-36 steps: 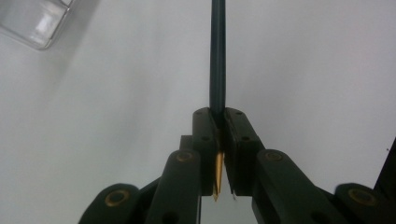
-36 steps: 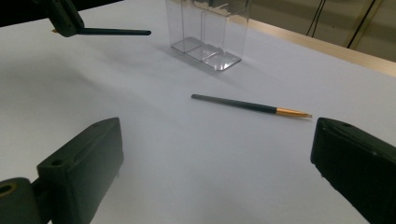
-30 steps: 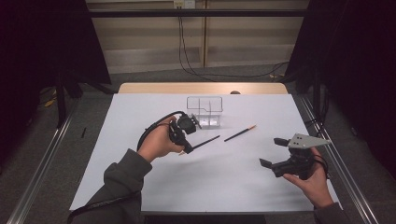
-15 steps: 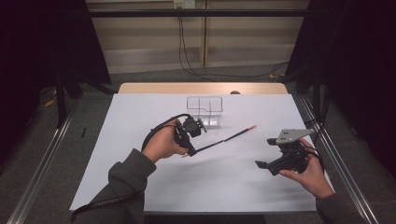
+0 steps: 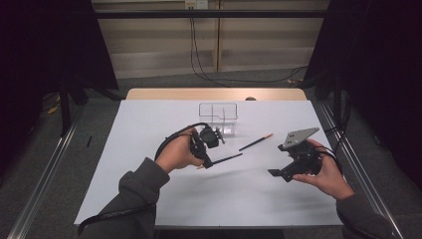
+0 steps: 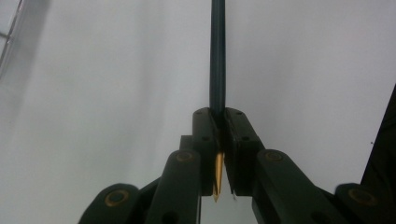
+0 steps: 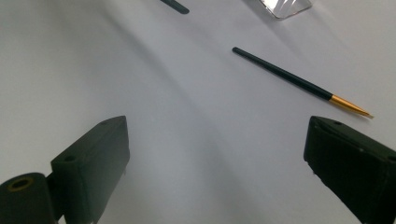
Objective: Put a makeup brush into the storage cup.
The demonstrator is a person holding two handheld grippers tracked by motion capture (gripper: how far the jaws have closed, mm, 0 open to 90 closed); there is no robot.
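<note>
Two dark pencils with golden tips are in play, one held and one lying free. The left gripper point(image 5: 208, 159) is clamped on the first pencil point(image 5: 226, 159): in the left gripper view its jaws are pressed together on the shaft near the golden tip point(image 6: 217, 175), which pokes back between the arms, while the dark shaft point(image 6: 217, 56) runs straight up and is cut off by the top edge of the frame. In the high view this held pencil juts toward the right from the gripper, just left of the frame's centre, and whether it touches the white table point(image 5: 149, 124) is hard to make out.

The right gripper point(image 5: 279, 173) sits at the lower right of the high view with its jaws wide apart and nothing between them; they have just been closing a little. The second pencil point(image 5: 255, 142) lies on the table at centre right, between the two grippers; in the right gripper view it rests at the upper right point(image 7: 299, 81), golden tip toward the right.

One clear box point(image 5: 219, 117) stands above centre; in the right gripper view a corner of it is cropped at the top edge.

The left hand point(image 5: 181, 154) wraps its gripper from below left, the forearm in a grey sleeve point(image 5: 134, 194); the right hand point(image 5: 326, 172) cups its gripper from the lower right, jaws pointing left.
</note>
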